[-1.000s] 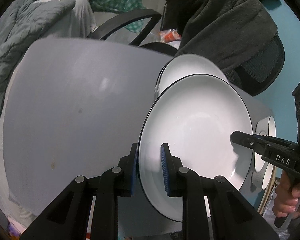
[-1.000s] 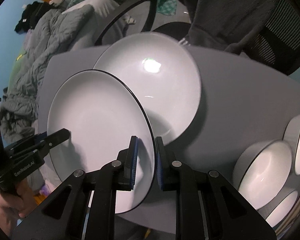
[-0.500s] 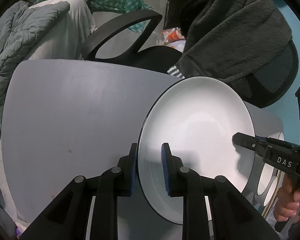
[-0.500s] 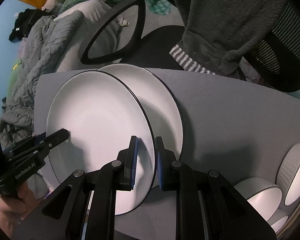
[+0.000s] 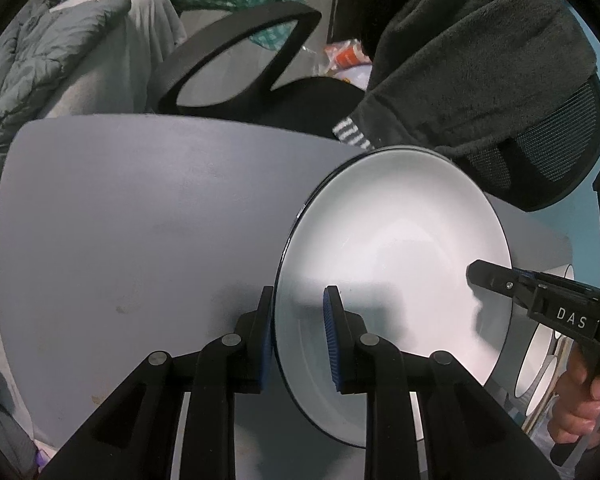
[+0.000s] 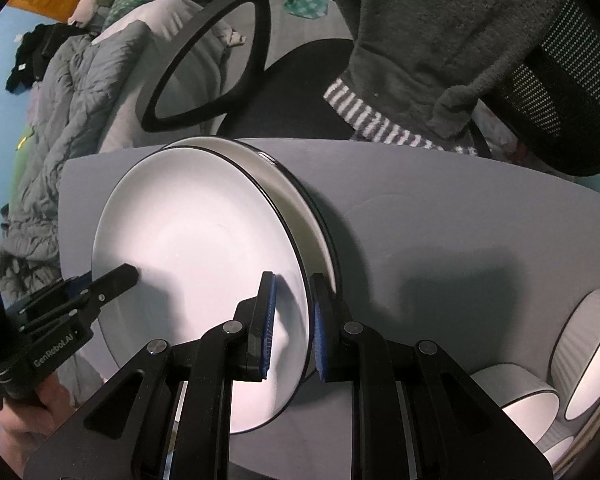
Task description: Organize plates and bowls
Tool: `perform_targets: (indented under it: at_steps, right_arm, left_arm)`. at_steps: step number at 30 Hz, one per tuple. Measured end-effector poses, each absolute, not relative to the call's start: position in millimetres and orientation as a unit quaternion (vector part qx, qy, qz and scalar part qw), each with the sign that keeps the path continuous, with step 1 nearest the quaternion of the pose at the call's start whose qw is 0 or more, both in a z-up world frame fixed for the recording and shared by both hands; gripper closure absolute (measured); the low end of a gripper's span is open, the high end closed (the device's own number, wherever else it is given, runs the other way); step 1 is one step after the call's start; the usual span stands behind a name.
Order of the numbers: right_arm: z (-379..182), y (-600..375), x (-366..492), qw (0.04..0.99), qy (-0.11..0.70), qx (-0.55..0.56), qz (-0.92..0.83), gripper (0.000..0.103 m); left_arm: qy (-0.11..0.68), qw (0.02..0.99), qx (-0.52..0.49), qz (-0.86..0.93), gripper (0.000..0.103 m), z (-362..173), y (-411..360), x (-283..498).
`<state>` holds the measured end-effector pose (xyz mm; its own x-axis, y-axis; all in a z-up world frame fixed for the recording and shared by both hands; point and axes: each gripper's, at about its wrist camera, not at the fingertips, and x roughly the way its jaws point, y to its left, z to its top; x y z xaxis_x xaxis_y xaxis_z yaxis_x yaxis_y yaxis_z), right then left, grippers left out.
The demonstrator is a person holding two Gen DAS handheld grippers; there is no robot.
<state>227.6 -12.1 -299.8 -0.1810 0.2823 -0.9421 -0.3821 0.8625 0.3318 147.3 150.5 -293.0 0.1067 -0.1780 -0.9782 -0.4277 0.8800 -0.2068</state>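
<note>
On the grey tabletop (image 6: pixel 440 216), the upper plate (image 6: pixel 204 248) hangs just over the lower plate (image 6: pixel 300 208) — left hand-held gripper (image 5: pixel 298 336) pinching its 9 o'clock rim, right hand-held gripper (image 6: pixel 292 324) its 3 o'clock rim. Best lower it level and centred, then let go both sides together.

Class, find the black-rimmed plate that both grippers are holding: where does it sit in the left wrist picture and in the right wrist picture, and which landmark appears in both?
Left wrist: the held plate fills the right-centre, left gripper on its near rim.
Right wrist: it sits left of centre, right gripper on its right rim.
Shared landmark: the black chair armrest loop beyond the table.
</note>
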Motion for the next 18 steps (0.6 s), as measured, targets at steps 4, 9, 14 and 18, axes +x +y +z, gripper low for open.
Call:
perform_targets:
  at_steps: [4, 9, 14, 18]
  right_arm:
    - [-298.2, -13.7, 231.0, 0.637, 0.729, -0.022, 0.249, 0.083]
    - [-296.4, -11.3, 232.8, 0.635, 0.736, -0.024, 0.233, 0.083]
    - [-293.8, -7.0, 231.1, 0.637, 0.74, -0.045, 0.211, 0.083]
    - [-289.3, -0.1, 226.0, 0.646, 0.732, -0.072, 0.202, 0.078]
  left_arm:
    - [0.673, 0.703, -0.211, 0.086, 0.074, -294.8, 143.8, 154.5]
    - [0.686, 0.701, -0.173, 0.092, 0.073, -290.9, 136.6, 160.7]
    - [0.683, 0.705, -0.171, 0.09, 0.072, -285.7, 137.2, 159.1]
    - [0.68, 0.708, -0.168, 0.09, 0.071, -284.8, 136.7, 157.4]
